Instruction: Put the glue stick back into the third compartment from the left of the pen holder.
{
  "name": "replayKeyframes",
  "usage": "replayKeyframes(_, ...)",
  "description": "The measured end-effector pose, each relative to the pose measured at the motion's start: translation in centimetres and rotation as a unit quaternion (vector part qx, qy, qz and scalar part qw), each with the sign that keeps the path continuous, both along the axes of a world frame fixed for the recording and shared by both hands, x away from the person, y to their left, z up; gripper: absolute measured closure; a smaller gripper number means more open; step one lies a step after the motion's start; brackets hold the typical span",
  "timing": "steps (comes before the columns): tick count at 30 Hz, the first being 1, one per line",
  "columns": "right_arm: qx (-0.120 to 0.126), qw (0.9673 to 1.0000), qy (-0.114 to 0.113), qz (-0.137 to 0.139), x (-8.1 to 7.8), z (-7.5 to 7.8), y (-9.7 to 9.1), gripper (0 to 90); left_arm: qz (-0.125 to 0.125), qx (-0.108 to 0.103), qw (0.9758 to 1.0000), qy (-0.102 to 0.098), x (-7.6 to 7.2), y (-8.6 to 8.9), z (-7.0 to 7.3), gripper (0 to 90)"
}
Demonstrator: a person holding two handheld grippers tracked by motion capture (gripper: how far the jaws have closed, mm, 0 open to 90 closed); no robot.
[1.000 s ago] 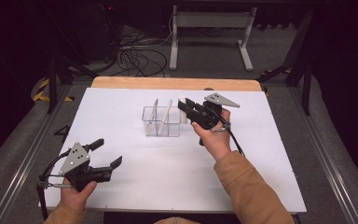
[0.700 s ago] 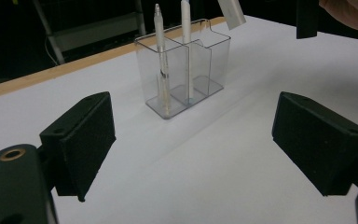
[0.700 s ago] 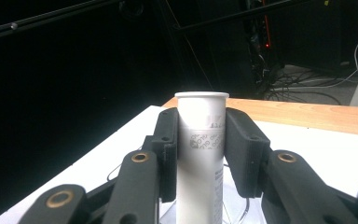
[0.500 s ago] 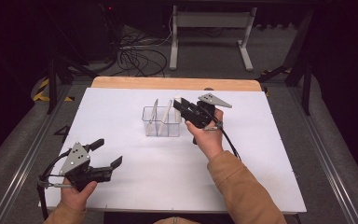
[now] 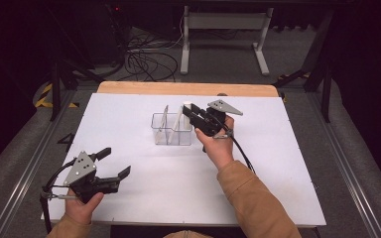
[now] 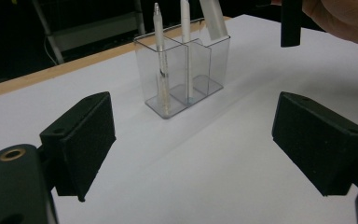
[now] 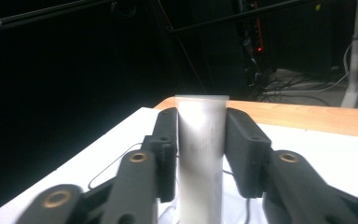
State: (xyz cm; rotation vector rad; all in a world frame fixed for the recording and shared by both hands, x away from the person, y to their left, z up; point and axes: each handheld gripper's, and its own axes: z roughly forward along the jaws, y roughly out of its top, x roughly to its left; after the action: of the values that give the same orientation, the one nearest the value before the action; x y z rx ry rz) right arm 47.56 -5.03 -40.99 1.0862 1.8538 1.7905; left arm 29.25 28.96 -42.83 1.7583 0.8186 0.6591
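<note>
White tube (image 7: 201, 154): light, stiff, smooth; take mid-body. Right tool (image 7: 200, 140) just loosening around it, at the holder's (image 5: 171, 130) three o'clock.

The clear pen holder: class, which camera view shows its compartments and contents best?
The left gripper view: the clear pen holder stands near, its compartments and two upright pens distinct. The high view shows the holder small, beside the right gripper.
</note>
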Motion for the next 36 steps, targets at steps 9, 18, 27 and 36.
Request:
replayKeyframes(9,-0.017,0.9995,-0.028,-0.003,-0.8,1.1,-1.1,44.3,0.001,-0.002,1.0,0.0,0.0,0.0,0.0,13.8)
replayKeyframes(18,-0.033,0.9978,-0.057,0.01,-2.0,2.2,-1.5,37.2,0.001,-0.002,1.0,0.0,0.1,0.0,0.0,13.8)
replayKeyframes(27,-0.048,0.9964,-0.064,0.027,-3.2,3.4,-2.6,31.7,0.002,-0.005,1.0,-0.001,0.1,0.1,0.0,13.8)
replayKeyframes(36,-0.06,0.9953,-0.068,0.036,-5.2,4.5,-4.8,28.7,0.002,-0.007,1.0,-0.005,0.1,0.0,0.2,13.8)
